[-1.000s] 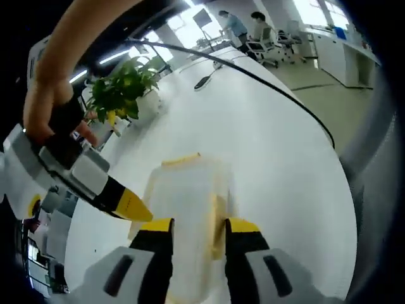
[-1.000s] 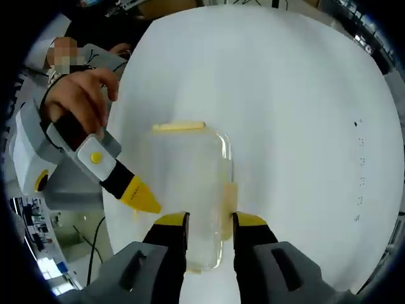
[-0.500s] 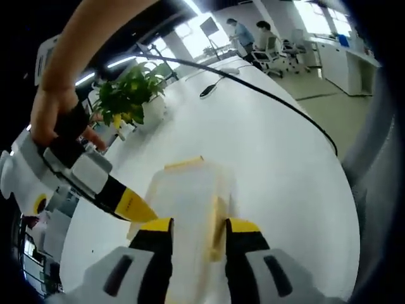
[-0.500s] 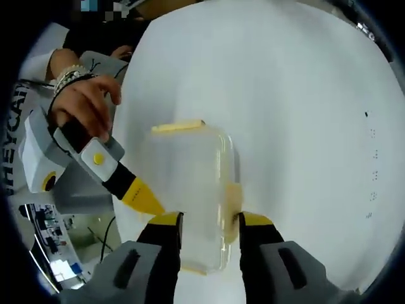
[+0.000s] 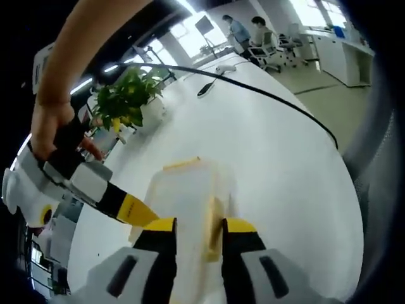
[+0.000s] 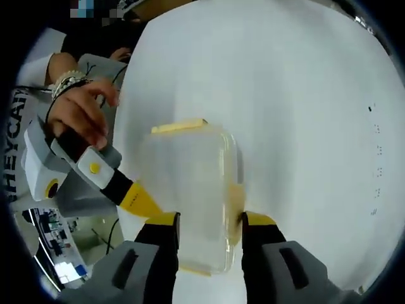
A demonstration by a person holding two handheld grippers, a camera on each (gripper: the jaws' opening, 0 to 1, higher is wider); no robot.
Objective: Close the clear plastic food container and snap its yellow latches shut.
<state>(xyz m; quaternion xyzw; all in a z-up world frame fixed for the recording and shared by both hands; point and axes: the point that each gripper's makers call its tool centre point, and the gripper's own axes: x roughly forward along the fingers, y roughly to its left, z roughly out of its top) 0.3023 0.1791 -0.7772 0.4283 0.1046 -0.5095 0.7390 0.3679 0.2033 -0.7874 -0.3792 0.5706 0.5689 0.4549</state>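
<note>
The clear plastic container (image 5: 186, 193) (image 6: 190, 183) lies on the white table with its lid on. A yellow latch shows at its far end (image 5: 181, 164) (image 6: 179, 126) and another along its right side (image 5: 213, 221) (image 6: 235, 196). My left gripper (image 5: 199, 225) hovers over the near end, jaws apart, with the side latch just inside its right jaw. My right gripper (image 6: 210, 220) stands open over the near end, its right jaw against the side latch. In each view a hand-held gripper reaches in from the left, its yellow tip (image 5: 136, 212) (image 6: 139, 199) at the container's left edge.
A potted plant (image 5: 123, 95) stands at the far left of the table. A black cable (image 5: 266, 92) runs along the far table edge. People sit at desks in the background (image 5: 253, 38). A hand (image 6: 76, 114) grips the incoming gripper.
My right gripper's jaws have spread wider and moved in over the container. My left gripper's jaws have narrowed a little. The container has stayed where it was.
</note>
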